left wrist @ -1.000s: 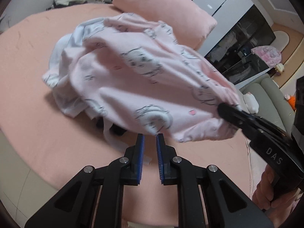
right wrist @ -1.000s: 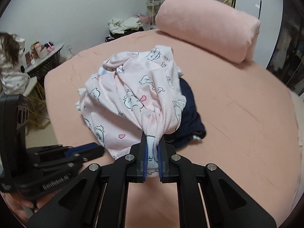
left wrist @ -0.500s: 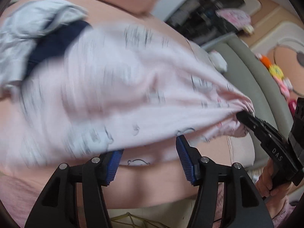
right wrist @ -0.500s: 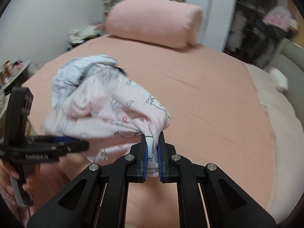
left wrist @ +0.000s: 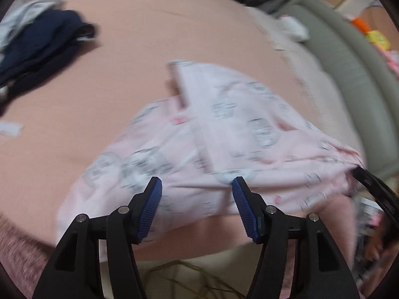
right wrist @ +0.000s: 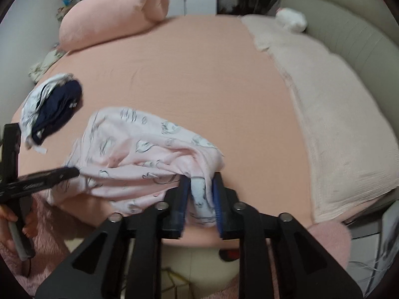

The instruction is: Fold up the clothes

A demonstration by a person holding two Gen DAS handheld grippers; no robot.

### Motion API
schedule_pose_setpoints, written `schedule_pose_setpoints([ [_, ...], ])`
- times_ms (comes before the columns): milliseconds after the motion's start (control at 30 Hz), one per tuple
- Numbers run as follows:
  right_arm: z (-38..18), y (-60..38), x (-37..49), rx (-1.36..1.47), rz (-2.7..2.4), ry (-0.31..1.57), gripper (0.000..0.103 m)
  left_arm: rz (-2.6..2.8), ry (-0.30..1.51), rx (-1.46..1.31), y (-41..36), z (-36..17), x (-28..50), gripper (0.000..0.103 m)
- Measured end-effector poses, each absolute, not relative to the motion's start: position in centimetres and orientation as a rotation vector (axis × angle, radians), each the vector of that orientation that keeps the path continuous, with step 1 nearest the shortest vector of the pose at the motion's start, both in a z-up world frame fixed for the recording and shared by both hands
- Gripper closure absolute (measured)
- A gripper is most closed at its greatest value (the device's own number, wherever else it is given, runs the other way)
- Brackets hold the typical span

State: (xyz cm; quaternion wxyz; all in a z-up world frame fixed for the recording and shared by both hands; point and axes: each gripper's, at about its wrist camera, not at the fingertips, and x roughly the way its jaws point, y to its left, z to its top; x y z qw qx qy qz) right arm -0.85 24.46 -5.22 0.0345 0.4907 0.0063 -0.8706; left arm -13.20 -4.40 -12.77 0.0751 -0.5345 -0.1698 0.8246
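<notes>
The pink printed garment [right wrist: 139, 154] lies rumpled on the near part of the bed [right wrist: 199, 74], bunched rather than spread flat, so in my judgement the folding proper has hardly begun: it has been brought apart from the other clothes and must yet be smoothed out, then folded. A dark navy garment [right wrist: 58, 106] and a pale printed one [right wrist: 32, 104] wait in a small heap well apart, toward the far left edge, not yet handled.

The left gripper [left wrist: 197, 211] stands wide open over the near hem of the pink garment, its jaws having just been opening, with cloth below them but nothing pinched. The right gripper [right wrist: 199, 196] has also just been opening; a fold of the garment sits between its blue pads [right wrist: 182, 194], which look parted from it, so the hold appears released.
</notes>
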Motion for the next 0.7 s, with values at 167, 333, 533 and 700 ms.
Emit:
schedule_pose_setpoints([
  [167, -10.0, 22.7, -2.5, 1.577, -2.543, 0.102, 0.04, 2.588, -0.343, -1.71, -5.5, -14.7, -10.4, 0.031],
  [333, -16.1, 19.9, -5.7, 1.756, -2.365, 0.185, 0.07, 2.583, -0.132, -1.711, -3.4, -15.0, -11.0, 0.064],
  [533, -10.3, 17.5, -8.1, 1.53, -2.335, 0.023, 0.098, 2.609, -0.01, -1.476, -2.3, -7.4, -16.9, 0.09],
  [700, -2.4, 19.8, -13.3, 1.323, -2.674, -0.079, 0.097, 2.705, -0.009, -1.408, -3.3, -1.9, -24.6, 0.07],
])
